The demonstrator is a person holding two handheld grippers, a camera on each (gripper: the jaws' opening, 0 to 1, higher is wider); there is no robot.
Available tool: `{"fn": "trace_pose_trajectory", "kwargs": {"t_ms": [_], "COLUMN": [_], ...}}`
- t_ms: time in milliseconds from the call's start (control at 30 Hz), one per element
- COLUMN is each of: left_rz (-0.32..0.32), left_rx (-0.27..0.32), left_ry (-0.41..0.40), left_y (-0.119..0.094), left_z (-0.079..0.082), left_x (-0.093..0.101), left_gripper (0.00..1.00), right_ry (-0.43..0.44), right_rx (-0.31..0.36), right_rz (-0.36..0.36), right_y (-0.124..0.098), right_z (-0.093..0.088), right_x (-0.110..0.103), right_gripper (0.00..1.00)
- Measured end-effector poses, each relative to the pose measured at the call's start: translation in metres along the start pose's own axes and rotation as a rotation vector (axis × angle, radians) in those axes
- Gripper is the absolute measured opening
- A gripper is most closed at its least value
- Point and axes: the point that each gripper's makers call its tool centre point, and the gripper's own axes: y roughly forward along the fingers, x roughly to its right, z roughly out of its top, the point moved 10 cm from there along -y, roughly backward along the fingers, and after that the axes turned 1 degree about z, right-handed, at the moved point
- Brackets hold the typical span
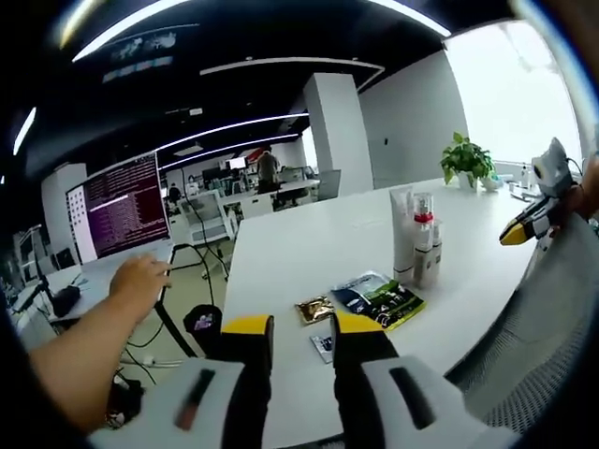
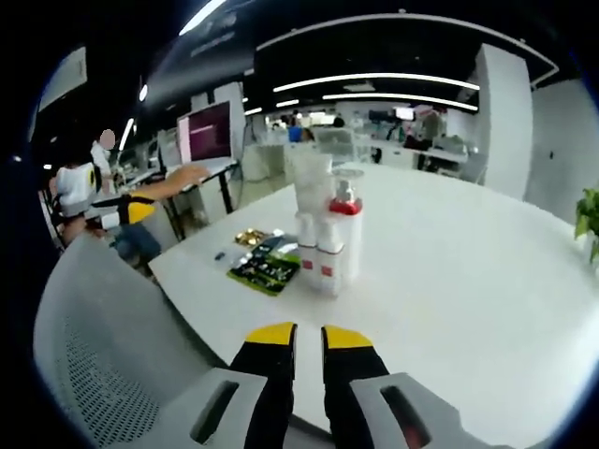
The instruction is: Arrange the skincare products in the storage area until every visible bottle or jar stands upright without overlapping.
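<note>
A group of white skincare bottles stands upright on the white table [image 1: 309, 243]: a tall tube [image 1: 402, 234], a red-collared pump bottle [image 1: 423, 234] and a small bottle [image 1: 433, 260]. From the other side they are the tube [image 2: 309, 178], the pump bottle [image 2: 344, 229] and two short bottles [image 2: 318, 257]. Flat sachets lie beside them: a green-black packet [image 1: 379, 301] [image 2: 267, 269] and a gold one [image 1: 314, 309] [image 2: 249, 238]. My left gripper [image 1: 301, 329] hovers open and empty off the table's edge. My right gripper [image 2: 310, 339], jaws nearly together, holds nothing.
A grey mesh chair [image 1: 538, 346] [image 2: 103, 346] stands between the grippers and the table. The right gripper [image 1: 518, 232] enters the left gripper view. A person's arm [image 1: 103, 318] reaches toward a desk with a monitor [image 1: 117, 206]. A potted plant [image 1: 468, 159] sits at the far edge.
</note>
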Motion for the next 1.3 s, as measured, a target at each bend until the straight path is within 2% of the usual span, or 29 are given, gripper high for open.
{"fn": "trace_pose_trajectory", "kwargs": {"t_ms": [233,400,433,733,1133,1300], "left_rz": [0.015,0.018,0.015,0.007,0.002,-0.002], "left_rx": [0.015,0.017,0.017,0.012,0.002,-0.009], "left_ry": [-0.043,-0.086,-0.091,-0.100,-0.107,-0.108], "left_y": [0.000,0.002,0.002,0.002,0.002,0.003], "left_z": [0.000,-0.003,-0.004,-0.003,-0.002,-0.003], "left_x": [-0.002,-0.007,-0.007,-0.003,-0.001,-0.001], "left_gripper": [0.23,0.27,0.28,0.28,0.27,0.27], "right_ry": [0.038,0.053,0.057,0.064,0.081,0.096], "right_rx": [0.019,0.029,0.027,-0.002,-0.010,-0.024], "right_rz": [-0.026,-0.060,-0.060,-0.072,-0.082,-0.094], "right_y": [-0.001,-0.001,-0.001,-0.001,-0.001,-0.001], "right_z": [0.000,-0.001,-0.001,-0.002,-0.004,-0.006], "right_x": [0.004,0.009,0.009,0.011,0.013,0.013], "right_gripper": [0.15,0.28,0.28,0.23,0.21,0.15]}}
